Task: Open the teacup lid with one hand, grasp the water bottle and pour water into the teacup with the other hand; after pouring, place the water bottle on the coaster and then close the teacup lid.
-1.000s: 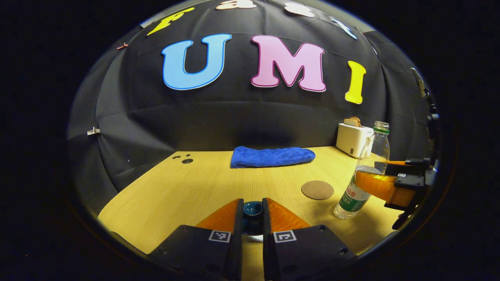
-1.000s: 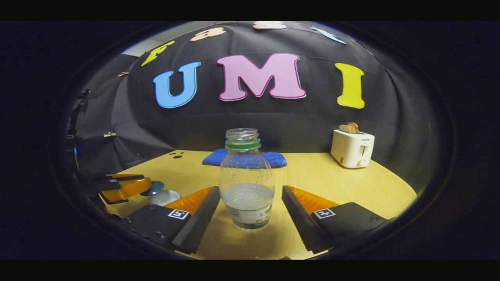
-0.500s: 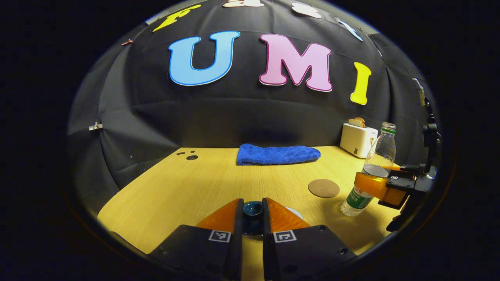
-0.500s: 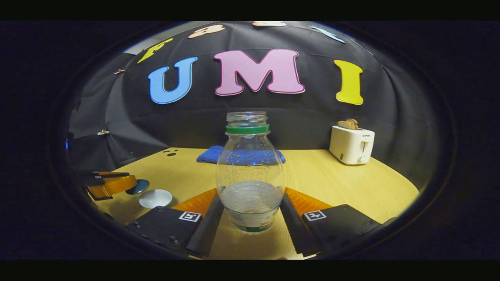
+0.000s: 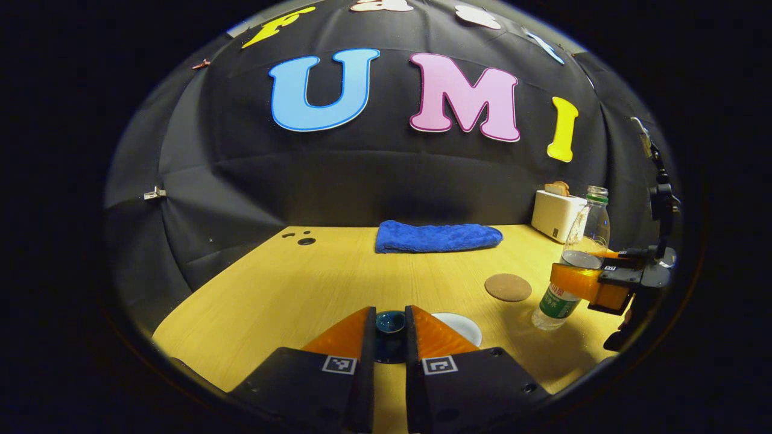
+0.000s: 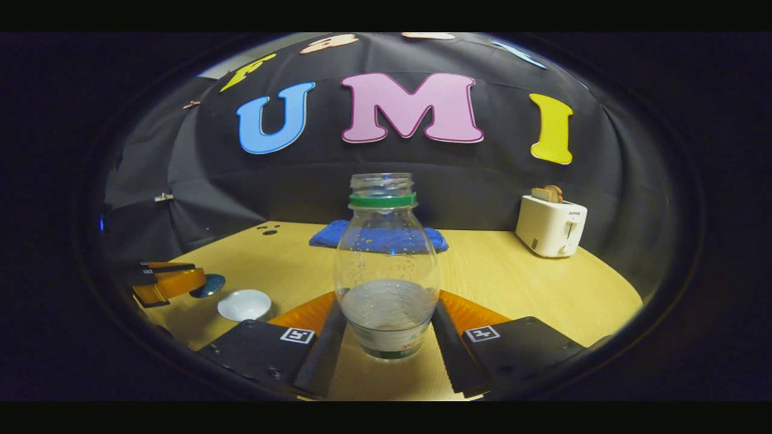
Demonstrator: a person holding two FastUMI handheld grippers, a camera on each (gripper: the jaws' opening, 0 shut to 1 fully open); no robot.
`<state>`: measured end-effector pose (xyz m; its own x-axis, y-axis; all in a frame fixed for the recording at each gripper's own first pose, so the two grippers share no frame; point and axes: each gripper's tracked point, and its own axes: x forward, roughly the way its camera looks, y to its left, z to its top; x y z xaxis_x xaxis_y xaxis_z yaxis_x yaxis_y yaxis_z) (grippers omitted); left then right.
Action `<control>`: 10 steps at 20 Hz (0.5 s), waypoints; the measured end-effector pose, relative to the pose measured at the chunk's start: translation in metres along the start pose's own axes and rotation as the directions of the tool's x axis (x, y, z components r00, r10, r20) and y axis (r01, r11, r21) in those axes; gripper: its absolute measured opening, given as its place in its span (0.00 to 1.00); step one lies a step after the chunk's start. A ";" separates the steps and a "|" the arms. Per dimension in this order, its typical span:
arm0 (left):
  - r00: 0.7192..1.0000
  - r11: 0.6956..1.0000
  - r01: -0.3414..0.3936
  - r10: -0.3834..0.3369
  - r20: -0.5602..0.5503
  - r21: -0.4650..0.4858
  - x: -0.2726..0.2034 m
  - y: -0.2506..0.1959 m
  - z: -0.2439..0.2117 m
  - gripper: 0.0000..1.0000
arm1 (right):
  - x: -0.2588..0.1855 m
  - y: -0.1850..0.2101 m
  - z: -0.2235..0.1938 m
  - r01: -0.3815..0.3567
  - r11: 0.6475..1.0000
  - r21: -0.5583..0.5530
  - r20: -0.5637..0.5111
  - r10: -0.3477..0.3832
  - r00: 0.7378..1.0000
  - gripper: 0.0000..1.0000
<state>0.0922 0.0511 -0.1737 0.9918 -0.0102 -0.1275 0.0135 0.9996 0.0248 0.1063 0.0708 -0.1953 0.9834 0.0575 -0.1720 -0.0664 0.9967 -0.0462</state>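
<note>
My left gripper [image 5: 389, 313] is shut on the dark teal teacup lid [image 5: 390, 323], held off the cup. The open white teacup [image 5: 459, 326] stands on the table just right of my fingers. The clear water bottle [image 6: 386, 265], uncapped and about a third full, stands upright between the right gripper's fingers [image 6: 329, 346], which press on its lower body. In the left gripper view the bottle [image 5: 574, 256] and right gripper [image 5: 588, 283] are at the far right, past the round brown coaster [image 5: 508, 287]. The right gripper view has the teacup [image 6: 244, 304], lid [image 6: 208, 285] and left gripper [image 6: 172, 283] at the left.
A folded blue towel [image 5: 437, 236] lies at the back of the wooden table [image 5: 289, 289]. A white toaster [image 6: 550, 226] with bread stands at the back right. Small holes [image 5: 306, 241] mark the table's back left.
The right gripper's fingers closed onto the bottle. My left gripper carried the lid up and to the left, uncovering the white teacup.
</note>
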 end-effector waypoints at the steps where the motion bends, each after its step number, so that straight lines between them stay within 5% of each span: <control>1: 1.000 1.000 -0.006 0.006 0.003 0.000 -0.002 0.003 0.001 0.25 | -0.001 -0.001 0.001 0.001 0.999 -0.044 -0.006 -0.002 1.000 0.75; 5: 0.999 0.999 -0.036 0.036 0.022 -0.015 -0.009 0.018 0.006 0.29 | 0.000 -0.006 0.027 0.014 0.960 -0.281 0.028 -0.006 1.000 0.75; 6: 0.999 0.999 -0.044 0.044 0.023 -0.022 -0.011 0.022 0.007 0.22 | 0.003 -0.006 0.032 0.016 0.936 -0.352 0.041 -0.002 0.999 0.75; 8: 0.998 0.997 -0.060 0.061 0.029 -0.040 -0.015 0.031 0.008 0.29 | 0.009 0.000 0.039 0.005 0.885 -0.466 0.053 0.022 0.998 0.75; 10: 0.996 0.995 -0.082 0.084 0.034 -0.052 -0.021 0.041 0.007 0.22 | 0.014 0.008 0.034 -0.020 0.833 -0.553 0.034 0.047 0.998 0.75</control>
<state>0.0729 0.0924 -0.1630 0.9932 0.0727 -0.0910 -0.0745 0.9971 -0.0161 0.1256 0.0816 -0.1650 0.9845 0.1061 -0.1399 -0.1683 0.7976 -0.5792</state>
